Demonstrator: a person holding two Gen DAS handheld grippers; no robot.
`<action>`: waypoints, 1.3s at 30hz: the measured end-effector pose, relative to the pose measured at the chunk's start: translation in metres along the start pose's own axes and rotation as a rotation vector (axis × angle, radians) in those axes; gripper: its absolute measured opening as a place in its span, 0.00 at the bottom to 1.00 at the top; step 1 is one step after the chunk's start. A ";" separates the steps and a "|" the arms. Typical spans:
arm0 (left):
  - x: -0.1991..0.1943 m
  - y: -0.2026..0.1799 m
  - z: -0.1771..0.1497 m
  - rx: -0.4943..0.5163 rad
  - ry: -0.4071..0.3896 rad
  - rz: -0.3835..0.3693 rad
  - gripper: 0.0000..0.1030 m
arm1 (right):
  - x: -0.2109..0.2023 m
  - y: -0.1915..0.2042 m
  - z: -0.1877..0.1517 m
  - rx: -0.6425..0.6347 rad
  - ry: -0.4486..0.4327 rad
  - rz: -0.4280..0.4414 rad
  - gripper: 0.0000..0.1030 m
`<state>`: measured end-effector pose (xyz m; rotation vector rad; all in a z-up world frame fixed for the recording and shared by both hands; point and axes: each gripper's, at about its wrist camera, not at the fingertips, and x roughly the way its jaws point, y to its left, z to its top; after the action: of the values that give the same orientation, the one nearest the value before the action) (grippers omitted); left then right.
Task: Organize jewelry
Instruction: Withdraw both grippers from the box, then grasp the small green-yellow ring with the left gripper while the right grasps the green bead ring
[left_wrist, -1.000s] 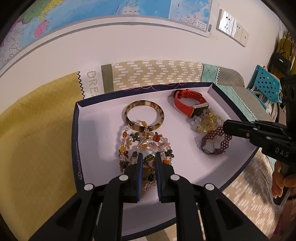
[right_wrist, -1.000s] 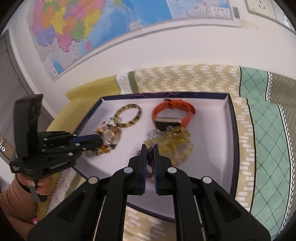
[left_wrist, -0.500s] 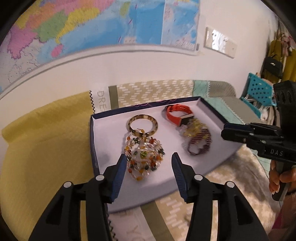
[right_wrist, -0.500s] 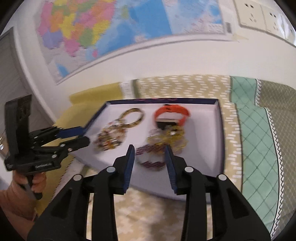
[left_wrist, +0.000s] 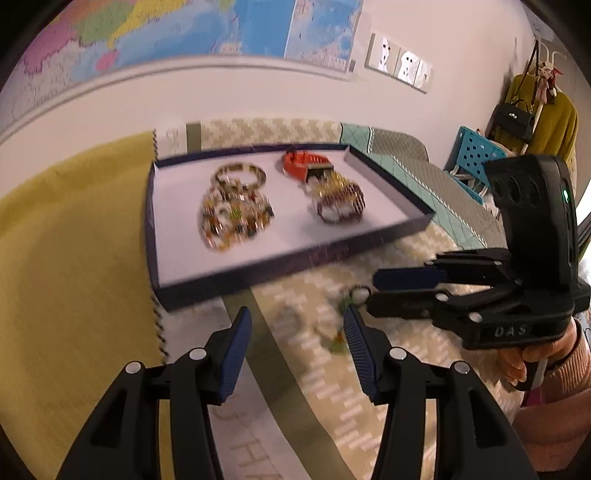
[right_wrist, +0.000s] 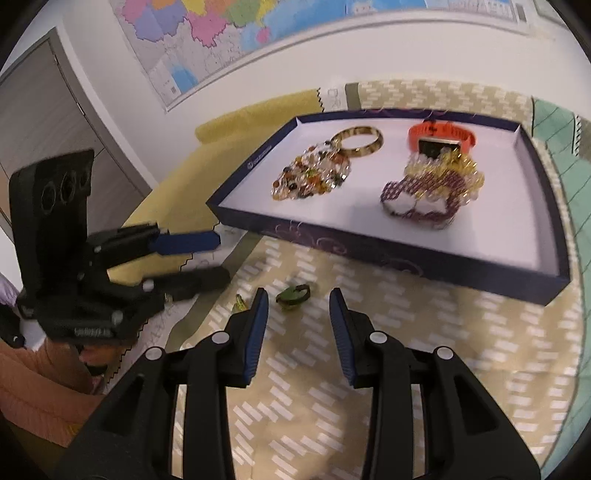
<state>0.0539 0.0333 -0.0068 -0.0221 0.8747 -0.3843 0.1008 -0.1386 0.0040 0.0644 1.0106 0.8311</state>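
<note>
Both grippers spread, empty: left gripper (left_wrist: 297, 350), right gripper (right_wrist: 297, 325). Small green piece (right_wrist: 293, 294) loose on patterned cloth (right_wrist: 424, 350), twelve o'clock of right gripper, outside tray (right_wrist: 406, 254). Risk: two grippers converging, clash or pinch cloth, flick piece away.

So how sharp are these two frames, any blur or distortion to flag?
Left wrist view: motion blur smears the beaded jewelry and tablecloth; the left gripper stays crisp. Right wrist view: milder blur, tray readable. Both show fisheye bending.
</note>
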 end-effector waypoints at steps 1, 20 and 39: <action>0.002 -0.001 -0.003 0.000 0.008 -0.003 0.48 | 0.002 0.000 0.001 0.002 0.000 -0.006 0.34; 0.014 -0.022 -0.012 0.040 0.046 -0.032 0.47 | -0.011 -0.007 -0.018 0.029 0.017 -0.013 0.16; 0.020 -0.024 -0.007 0.047 0.049 0.006 0.13 | -0.002 0.016 -0.015 -0.127 0.020 -0.148 0.19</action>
<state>0.0526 0.0047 -0.0220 0.0334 0.9141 -0.4010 0.0792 -0.1330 0.0035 -0.1263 0.9668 0.7596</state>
